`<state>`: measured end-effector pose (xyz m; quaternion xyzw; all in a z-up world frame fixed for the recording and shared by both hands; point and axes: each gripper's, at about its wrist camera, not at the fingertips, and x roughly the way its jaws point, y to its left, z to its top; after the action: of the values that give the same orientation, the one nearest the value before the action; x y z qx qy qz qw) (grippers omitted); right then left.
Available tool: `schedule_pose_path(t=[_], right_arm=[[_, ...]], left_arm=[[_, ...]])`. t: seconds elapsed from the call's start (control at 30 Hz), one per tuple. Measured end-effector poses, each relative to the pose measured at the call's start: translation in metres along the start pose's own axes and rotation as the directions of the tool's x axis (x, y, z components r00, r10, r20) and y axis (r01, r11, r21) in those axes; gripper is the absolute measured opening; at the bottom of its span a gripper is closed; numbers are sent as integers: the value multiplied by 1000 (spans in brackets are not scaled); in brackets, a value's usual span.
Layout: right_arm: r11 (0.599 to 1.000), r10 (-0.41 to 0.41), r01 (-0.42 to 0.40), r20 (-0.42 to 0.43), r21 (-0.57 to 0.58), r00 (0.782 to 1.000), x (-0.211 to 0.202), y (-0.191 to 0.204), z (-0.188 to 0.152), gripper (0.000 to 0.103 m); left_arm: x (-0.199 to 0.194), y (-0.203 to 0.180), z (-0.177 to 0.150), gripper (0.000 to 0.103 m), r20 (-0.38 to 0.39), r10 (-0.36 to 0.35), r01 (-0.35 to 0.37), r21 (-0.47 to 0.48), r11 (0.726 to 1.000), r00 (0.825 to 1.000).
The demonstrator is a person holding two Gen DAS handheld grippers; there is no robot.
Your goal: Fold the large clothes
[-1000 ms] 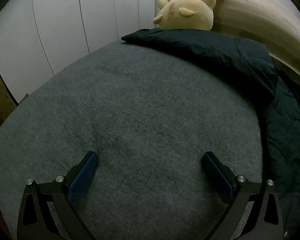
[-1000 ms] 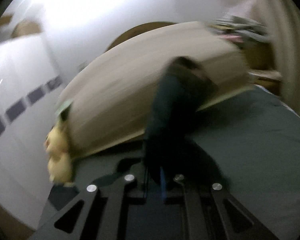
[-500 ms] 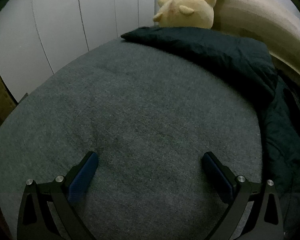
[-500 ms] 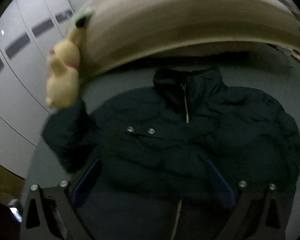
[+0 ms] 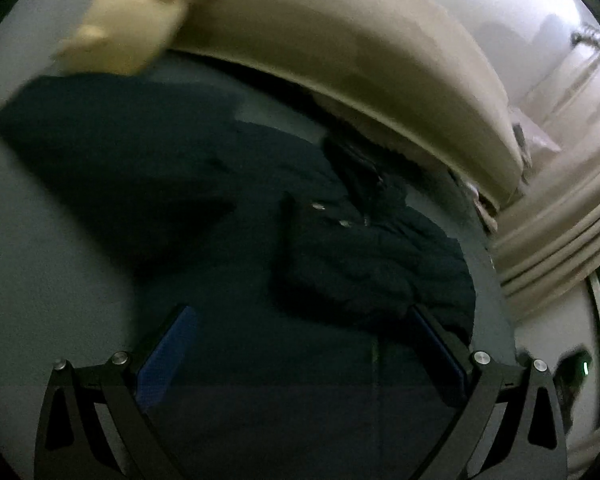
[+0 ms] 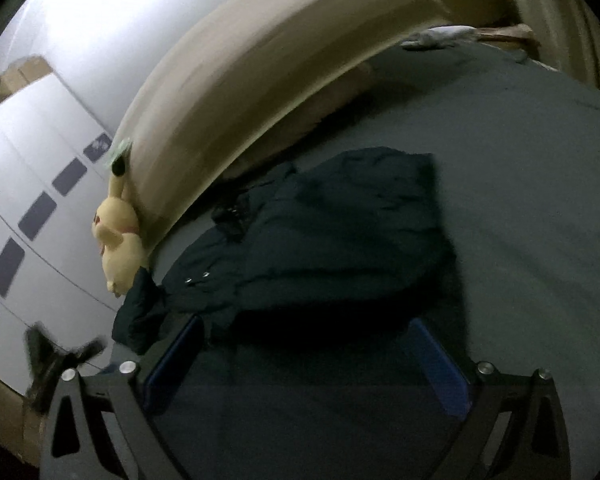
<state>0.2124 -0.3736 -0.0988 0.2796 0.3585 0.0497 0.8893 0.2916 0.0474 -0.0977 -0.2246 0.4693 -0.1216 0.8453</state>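
Observation:
A large dark puffer jacket (image 6: 340, 240) lies on the grey bed (image 6: 540, 200), its right side folded over onto the body. In the left wrist view the jacket (image 5: 360, 248) fills the middle, one sleeve (image 5: 120, 160) stretched out to the left. My left gripper (image 5: 304, 344) is open and empty above the jacket's lower part. My right gripper (image 6: 308, 352) is open and empty over the jacket's near edge. The left gripper shows blurred at the left edge of the right wrist view (image 6: 56, 356).
A yellow plush toy (image 6: 118, 240) leans against the beige headboard (image 6: 260, 80) at the bed's far left; it also shows blurred in the left wrist view (image 5: 128, 28). White cabinets (image 6: 28, 184) stand to the left. Curtains (image 5: 560, 240) hang at the right.
My right gripper opened, released the jacket's side folded over the body, and pulled back. My left gripper swung right from the bare bed to face the jacket.

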Motion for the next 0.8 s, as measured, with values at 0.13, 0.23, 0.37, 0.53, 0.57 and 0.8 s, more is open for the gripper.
schedule_pose_path(t=[0.13,0.23,0.37,0.53,0.57,0.8], right_arm=[[999,-8,7,26,41,1000,-23,-30,0,103],[997,-35,33,36,72,999,-37,-58,2,103],[990,-57,54,21,130,998,-35,-88,10,103],[982,-7,3,21,189,1000,-16,-103,40,103],[978,-6,2,16,207,1000,-5,-104,49,103],[966,51,-27,-86,259,995,89,-98,109,103]], left_arm=[[68,-14,20,102,-56,95,-97,-32,995,994],[104,-20,20,34,-129,167,-168,2,986,978],[101,-36,20,10,-71,221,-215,78,973,973],[53,-32,7,9,157,250,-266,93,959,955],[62,-25,2,9,133,266,-280,92,956,955],[100,-11,-12,11,98,302,-311,96,946,948]])
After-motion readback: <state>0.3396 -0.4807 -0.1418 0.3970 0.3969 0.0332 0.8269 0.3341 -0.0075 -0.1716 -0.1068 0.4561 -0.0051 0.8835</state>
